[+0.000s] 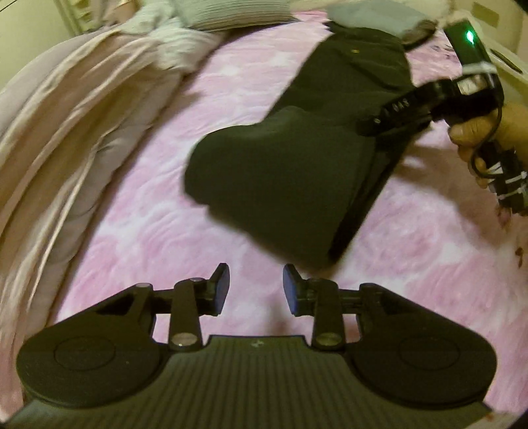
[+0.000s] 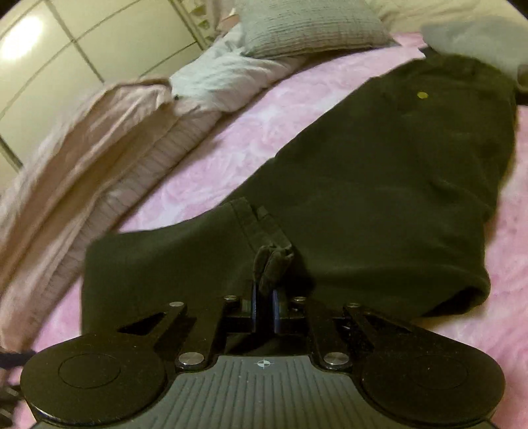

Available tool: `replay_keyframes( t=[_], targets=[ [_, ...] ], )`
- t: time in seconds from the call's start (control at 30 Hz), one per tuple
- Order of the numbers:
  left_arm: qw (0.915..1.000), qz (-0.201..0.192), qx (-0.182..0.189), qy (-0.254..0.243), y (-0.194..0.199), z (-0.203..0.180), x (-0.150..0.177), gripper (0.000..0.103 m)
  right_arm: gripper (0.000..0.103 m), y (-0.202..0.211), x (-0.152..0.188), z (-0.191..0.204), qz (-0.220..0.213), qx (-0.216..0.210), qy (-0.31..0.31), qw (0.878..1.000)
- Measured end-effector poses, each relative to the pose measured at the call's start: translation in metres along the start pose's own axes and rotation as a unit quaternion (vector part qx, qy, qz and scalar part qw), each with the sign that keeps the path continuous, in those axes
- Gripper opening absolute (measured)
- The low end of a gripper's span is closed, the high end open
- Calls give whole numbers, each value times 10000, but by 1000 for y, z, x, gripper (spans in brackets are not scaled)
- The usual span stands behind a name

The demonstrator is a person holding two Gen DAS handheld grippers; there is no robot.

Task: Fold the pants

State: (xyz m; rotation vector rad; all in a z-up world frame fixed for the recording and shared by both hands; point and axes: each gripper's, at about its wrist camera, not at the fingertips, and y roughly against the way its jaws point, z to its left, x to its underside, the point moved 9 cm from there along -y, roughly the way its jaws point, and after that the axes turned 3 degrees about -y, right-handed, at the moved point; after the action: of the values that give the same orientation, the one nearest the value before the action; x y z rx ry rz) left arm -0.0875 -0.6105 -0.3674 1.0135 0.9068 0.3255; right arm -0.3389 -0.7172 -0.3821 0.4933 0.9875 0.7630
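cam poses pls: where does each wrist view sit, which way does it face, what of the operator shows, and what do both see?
Left wrist: above the pink bedspread, tilted down; left gripper open and empty; beyond it the dark pants, right gripper and the hand holding it.
Right wrist: low over the pants, facing the grey pillow; right gripper shut on a pants fold; no hand visible.
Shared: pants, bedspread, pillow, rumpled bedding.

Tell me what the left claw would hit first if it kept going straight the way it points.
Probably the pink bedspread. The left claw is open and empty, angled down at bare cover. The near edge of the dark pants lies just beyond, so depth is uncertain.
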Motion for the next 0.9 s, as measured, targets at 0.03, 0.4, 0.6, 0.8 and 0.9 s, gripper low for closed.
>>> replay_keyframes(
  t=[0.03,0.4,0.6,0.8,0.9],
  targets=[
    [10000,-14,39,-38,-5,-5,-9,30,5,6,-5,0,-79,-17,-5,10000],
    [9997,-135,97,170,-56,-6,-69,31,5,4,-37,-33,-222,-35,-89,9997],
    [9996,21,184,195,-76,-13,-77,31,5,-4,-36,-63,-10,150,-261,9995],
    [9989,325,303,165,-115,-21,-72,31,5,4,-47,-62,-125,182,-362,9991],
    [9982,481,338,99,-128,-24,-70,32,5,-7,-46,-67,40,301,-274,9992]
  ],
)
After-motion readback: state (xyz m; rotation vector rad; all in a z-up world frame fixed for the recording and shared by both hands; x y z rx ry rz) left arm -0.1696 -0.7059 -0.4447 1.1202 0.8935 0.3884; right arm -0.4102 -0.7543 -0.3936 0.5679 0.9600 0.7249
